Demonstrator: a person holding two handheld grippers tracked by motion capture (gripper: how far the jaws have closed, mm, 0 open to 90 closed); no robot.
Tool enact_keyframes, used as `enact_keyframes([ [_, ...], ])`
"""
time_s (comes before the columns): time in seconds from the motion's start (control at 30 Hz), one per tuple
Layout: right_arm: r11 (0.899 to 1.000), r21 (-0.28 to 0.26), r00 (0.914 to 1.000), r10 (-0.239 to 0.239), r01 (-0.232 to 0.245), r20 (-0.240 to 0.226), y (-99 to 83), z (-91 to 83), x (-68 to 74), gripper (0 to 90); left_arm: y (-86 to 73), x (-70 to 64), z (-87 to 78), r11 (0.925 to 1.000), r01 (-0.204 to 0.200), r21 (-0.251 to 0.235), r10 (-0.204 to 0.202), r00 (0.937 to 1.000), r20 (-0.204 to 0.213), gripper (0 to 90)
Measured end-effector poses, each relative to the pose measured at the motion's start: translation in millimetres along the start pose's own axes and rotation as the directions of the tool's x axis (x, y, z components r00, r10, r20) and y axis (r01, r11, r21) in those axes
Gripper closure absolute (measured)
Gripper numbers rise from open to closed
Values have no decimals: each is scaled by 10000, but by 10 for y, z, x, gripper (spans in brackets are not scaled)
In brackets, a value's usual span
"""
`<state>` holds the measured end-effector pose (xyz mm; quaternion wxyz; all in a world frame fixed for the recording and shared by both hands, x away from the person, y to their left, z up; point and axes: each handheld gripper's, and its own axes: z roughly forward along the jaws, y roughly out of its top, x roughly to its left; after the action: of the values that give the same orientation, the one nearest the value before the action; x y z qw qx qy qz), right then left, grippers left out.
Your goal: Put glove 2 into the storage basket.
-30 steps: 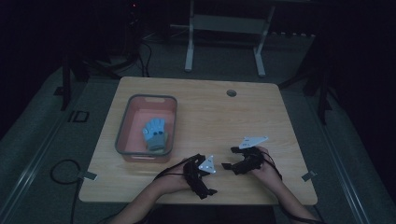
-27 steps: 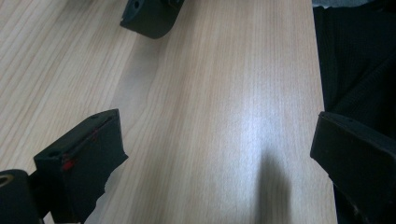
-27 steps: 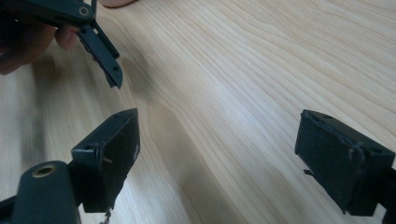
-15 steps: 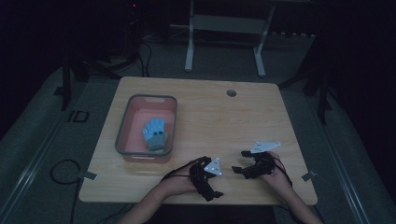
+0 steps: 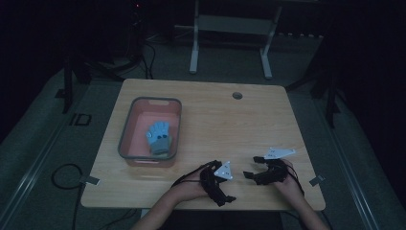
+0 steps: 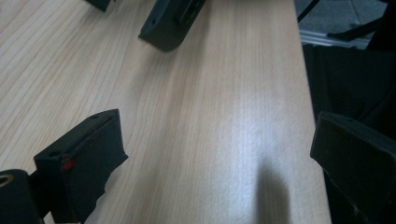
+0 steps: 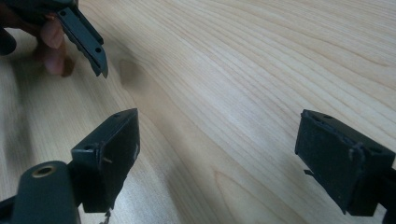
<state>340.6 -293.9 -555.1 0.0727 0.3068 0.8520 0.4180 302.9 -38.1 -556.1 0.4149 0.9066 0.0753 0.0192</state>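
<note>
My left gripper (image 5: 224,189) rests low on the wooden table (image 5: 210,120) near its front edge, held by a hand. In the left gripper view my left gripper (image 6: 215,158) stands open over bare wood, with nothing between the jaws. My right gripper (image 5: 253,168) lies just to its right, its grey plate on top. Seen from its own camera, my right gripper (image 7: 224,156) is open and empty too. A blue glove (image 5: 159,136) lies in a pink bin (image 5: 125,139) at the table's left.
The other gripper's jaw (image 6: 170,23) shows close ahead in the left gripper view, and the table's front edge (image 6: 308,107) runs along the right. A jaw and fingertip (image 7: 53,44) of the other hand sit at the upper left of the right gripper view. A round hole (image 5: 237,95) marks the table's far side.
Both grippers have slid a little right and toward the front edge. The right one moved farther. The jaws stay open and the glove has not moved.
</note>
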Motion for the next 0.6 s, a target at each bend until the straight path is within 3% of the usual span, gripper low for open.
enact_keyframes([
  [0.2,9997,-233,10000,21,-20,36,-9,-28,-20,140,-44,3,-17,10000,77,-49,-77,9998,-168,31],
  [0.6,10000,-35,9998,-6,7,190,-29,1,-26,141,-96,11,-91,9993,278,-265,-289,9988,-406,31],
])
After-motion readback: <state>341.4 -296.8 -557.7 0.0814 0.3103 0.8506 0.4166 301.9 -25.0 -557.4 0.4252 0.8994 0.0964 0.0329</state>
